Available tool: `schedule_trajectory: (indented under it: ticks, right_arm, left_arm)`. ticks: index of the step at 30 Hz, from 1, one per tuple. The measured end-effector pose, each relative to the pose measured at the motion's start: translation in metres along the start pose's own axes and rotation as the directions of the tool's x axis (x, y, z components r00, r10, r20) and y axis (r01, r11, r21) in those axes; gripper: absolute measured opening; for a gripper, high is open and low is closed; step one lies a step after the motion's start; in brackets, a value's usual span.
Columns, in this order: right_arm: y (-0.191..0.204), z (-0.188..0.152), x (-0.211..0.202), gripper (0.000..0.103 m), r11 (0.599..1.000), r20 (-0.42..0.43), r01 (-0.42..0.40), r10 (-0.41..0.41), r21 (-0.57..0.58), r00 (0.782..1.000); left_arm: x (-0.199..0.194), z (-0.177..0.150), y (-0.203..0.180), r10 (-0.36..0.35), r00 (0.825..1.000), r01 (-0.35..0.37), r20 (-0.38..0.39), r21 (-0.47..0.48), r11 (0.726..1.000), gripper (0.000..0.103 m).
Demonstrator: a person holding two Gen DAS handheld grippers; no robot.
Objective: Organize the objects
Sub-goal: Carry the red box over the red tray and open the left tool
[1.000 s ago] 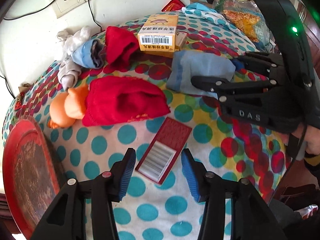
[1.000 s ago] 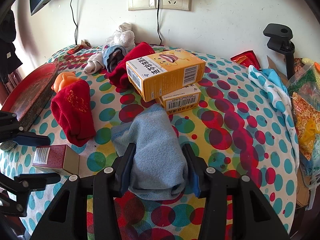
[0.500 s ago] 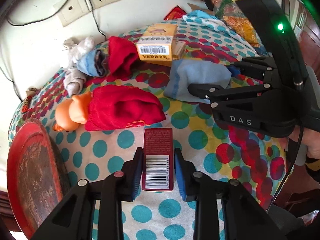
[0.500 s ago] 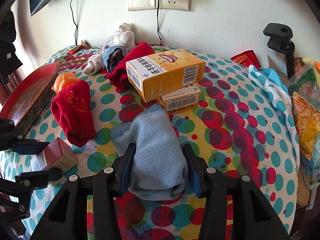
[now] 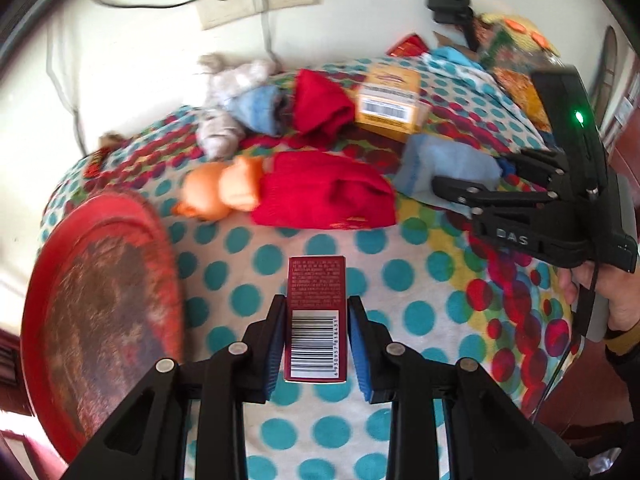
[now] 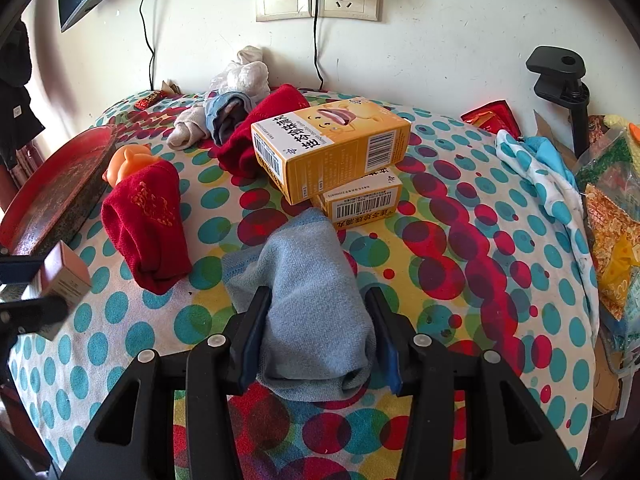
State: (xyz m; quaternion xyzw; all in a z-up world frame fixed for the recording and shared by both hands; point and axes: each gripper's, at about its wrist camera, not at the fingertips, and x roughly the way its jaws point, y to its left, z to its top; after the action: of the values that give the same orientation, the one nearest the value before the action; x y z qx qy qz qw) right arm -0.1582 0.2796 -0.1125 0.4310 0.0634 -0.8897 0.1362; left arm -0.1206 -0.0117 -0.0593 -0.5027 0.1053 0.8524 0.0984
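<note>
Lifting: the left gripper (image 5: 316,344) has its jaws pinching the small dark-red box (image 5: 316,320) by its long sides, barcode end nearest the camera; the jaws have just been closing on it, and the box now appears to sit clear of the spotted cloth (image 5: 400,304).
Right side: the right gripper (image 6: 316,336) has its jaws pressed against both flanks of the folded blue sock (image 6: 308,312), which lies on the cloth in front of the two yellow boxes (image 6: 332,152).
Step in hand: judged as the carry-off of the red box, with the sock grip waiting.
Likely destination: the round red tray (image 5: 100,304) lies just left of the box; this is a guess, as the task names no place.
Next move calls for: a level swing toward the tray, keeping the box clear of its raised rim, then a gentle release.
Nearby clutter: the red sock (image 5: 324,196) and orange doll (image 5: 224,192) lie beyond the box, well out of that path.
Risk: the smooth carton could slip or twist between the pads.
</note>
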Motion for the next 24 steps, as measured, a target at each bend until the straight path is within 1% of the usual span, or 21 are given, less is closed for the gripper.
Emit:
schedule_trajectory:
  ticks: [1,3,6,8,11,16,18,24]
  right_arm:
    - [0.000,0.000,0.000,0.045,1.000,0.000,-0.001,0.001,0.000,1.000]
    - [0.000,0.000,0.000,0.045,1.000,0.000,-0.001,0.001,0.000,1.000]
    - [0.000,0.000,0.000,0.045,1.000,0.000,-0.001,0.001,-0.001,1.000]
    - [0.000,0.000,0.000,0.045,1.000,0.000,-0.001,0.001,-0.001,1.000]
    - [-0.001,0.000,0.000,0.045,1.000,0.000,0.001,-0.001,-0.001,1.000]
    - [-0.001,0.000,0.000,0.047,1.000,0.000,0.001,-0.001,-0.001,1.000]
    - [-0.003,0.000,0.001,0.049,1.000,-0.001,0.001,-0.001,0.003,1.000]
    - [-0.004,0.000,0.001,0.049,1.000,-0.001,0.005,-0.005,0.004,1.000]
  left_arm:
    - [-0.002,-0.001,0.006,-0.001,1.000,0.001,-0.002,-0.011,1.000,0.030]
    - [-0.008,-0.004,0.016,0.022,1.000,-0.022,0.006,-0.033,0.999,0.030]
    - [-0.016,-0.007,0.034,0.037,0.999,-0.036,0.014,-0.074,0.997,0.030]
    - [-0.021,-0.009,0.044,0.036,0.999,-0.034,0.017,-0.093,0.995,0.030]
    - [-0.027,-0.012,0.064,0.062,0.998,-0.060,0.012,-0.130,0.990,0.030]
    - [-0.030,-0.021,0.095,0.105,0.994,-0.103,0.000,-0.201,0.974,0.030]
    - [-0.030,-0.025,0.108,0.114,0.993,-0.115,-0.018,-0.227,0.967,0.030]
    - [-0.033,-0.039,0.150,0.150,0.988,-0.155,-0.038,-0.290,0.944,0.030]
